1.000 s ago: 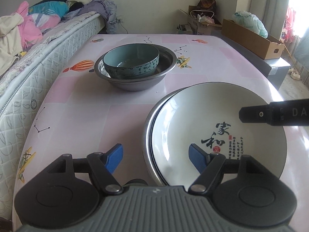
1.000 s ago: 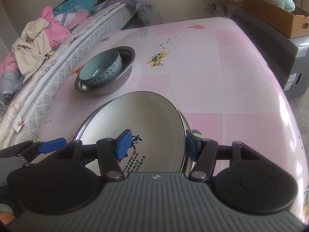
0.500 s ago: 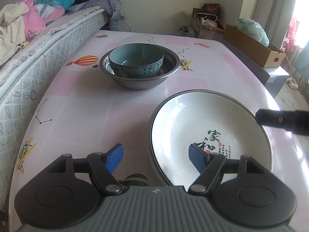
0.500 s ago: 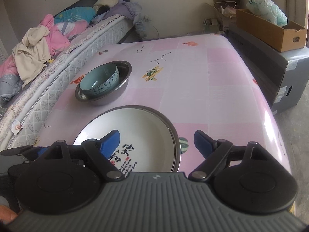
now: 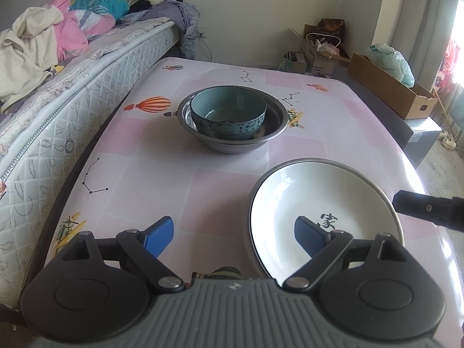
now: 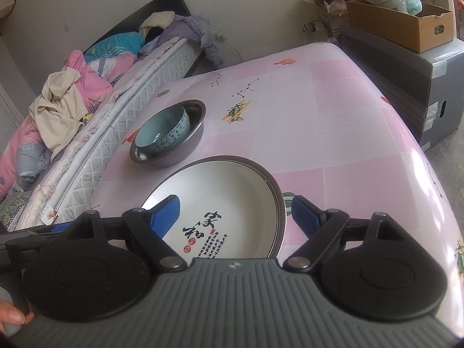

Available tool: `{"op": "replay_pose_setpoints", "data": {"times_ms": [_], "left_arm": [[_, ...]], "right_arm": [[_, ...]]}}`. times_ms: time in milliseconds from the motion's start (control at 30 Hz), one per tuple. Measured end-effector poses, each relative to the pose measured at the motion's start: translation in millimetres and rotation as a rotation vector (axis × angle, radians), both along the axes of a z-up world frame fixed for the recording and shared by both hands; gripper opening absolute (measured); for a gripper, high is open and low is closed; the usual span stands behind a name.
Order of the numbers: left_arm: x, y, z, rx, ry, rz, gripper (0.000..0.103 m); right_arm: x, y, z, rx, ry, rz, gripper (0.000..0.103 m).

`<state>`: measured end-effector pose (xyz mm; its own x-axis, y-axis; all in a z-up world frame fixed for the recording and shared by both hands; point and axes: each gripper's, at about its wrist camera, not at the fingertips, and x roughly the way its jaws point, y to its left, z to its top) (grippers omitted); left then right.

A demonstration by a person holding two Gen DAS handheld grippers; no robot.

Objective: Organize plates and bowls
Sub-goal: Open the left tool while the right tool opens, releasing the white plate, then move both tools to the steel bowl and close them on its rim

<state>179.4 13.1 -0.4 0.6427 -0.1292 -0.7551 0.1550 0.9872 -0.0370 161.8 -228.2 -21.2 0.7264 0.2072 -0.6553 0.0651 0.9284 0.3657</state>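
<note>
A white plate with black characters lies flat on a grey metal plate near the table's front. My left gripper hangs above the white plate's left rim with its jaws opening and no pad touching the plate. My right gripper stands open over the right rim, also clear of it. Its finger shows at the right of the left wrist view. Farther back, a teal bowl sits inside a steel bowl.
The pink patterned table has a mattress with heaped clothes along its left side. A cardboard box rests on a grey cabinet off the right edge. A person's fingertip shows at the lower left.
The white plate went from tilted in my right gripper's jaws to flat on the metal plate. Both grippers' jaws spread wider, and both drew back and up.
</note>
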Motion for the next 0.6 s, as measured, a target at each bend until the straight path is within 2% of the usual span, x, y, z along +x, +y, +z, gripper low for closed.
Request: {"op": "replay_pose_setpoints", "data": {"times_ms": [400, 600], "left_arm": [[6, 9, 1, 0.015, -0.009, 0.011, 0.092], [27, 40, 2, -0.027, -0.024, 0.037, 0.092]], "right_arm": [[15, 10, 8, 0.007, -0.009, 0.041, 0.084], [45, 18, 25, 0.003, -0.012, 0.099, 0.084]]}}
